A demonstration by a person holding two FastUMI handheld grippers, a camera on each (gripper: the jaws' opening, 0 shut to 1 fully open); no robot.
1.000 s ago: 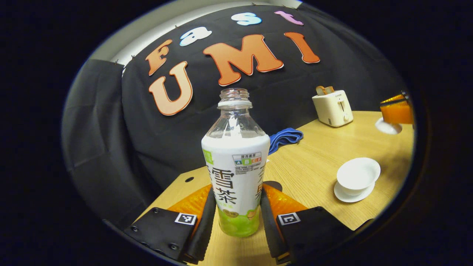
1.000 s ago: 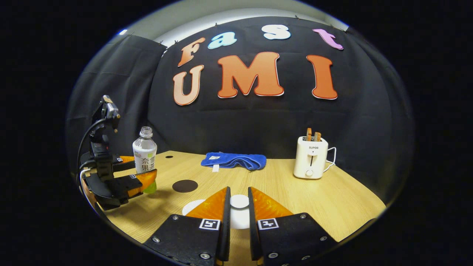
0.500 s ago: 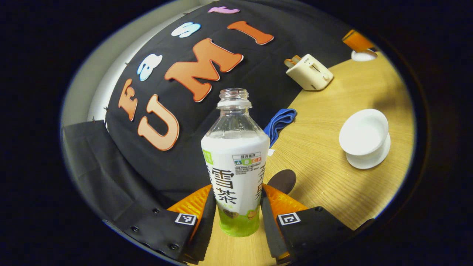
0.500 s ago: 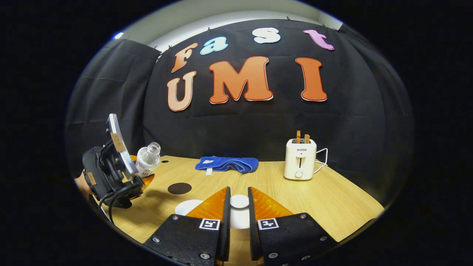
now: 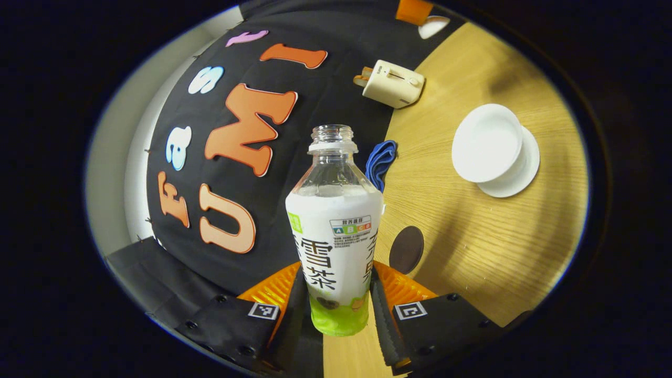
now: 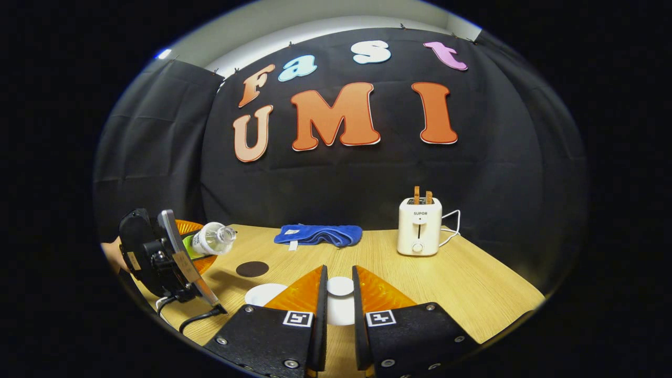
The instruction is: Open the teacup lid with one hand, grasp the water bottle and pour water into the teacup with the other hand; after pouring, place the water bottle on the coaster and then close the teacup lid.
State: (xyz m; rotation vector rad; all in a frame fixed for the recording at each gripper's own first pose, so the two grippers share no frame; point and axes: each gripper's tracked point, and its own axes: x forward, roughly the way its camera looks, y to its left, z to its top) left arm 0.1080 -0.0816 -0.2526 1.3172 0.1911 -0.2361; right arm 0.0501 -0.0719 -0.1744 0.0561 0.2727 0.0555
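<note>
Water bottle (image 5: 334, 231), uncapped, clamped low on its label between the jaws of the left gripper (image 5: 336, 310), both fingers pressing its sides. Seen from the right gripper view, lying nearly on its side in the air above the desk (image 6: 472, 283), long axis close to level, open mouth pointing toward the teacup (image 5: 487, 143). Tipped that way, most likely, to bring the neck round for pouring; mouth not yet over the cup, no water seen leaving. Held by the lower body rather than the neck, probably so the mouth stays free and the tilt can be steered from the base. Teacup open on its saucer (image 5: 517, 173), past the dark round coaster (image 5: 406, 249) as counted from the bottle. Lid (image 6: 340, 286) pinched by its knob in the narrow jaws of the right gripper (image 6: 339, 299), lifted clear of the cup so the pour has room. Coaster bare, lying between bottle and teacup, ready for the bottle afterwards. Beyond the teacup, a blue cloth (image 6: 317, 234) and a toaster (image 6: 418, 226) near the back of the desk, well clear of the work.
</note>
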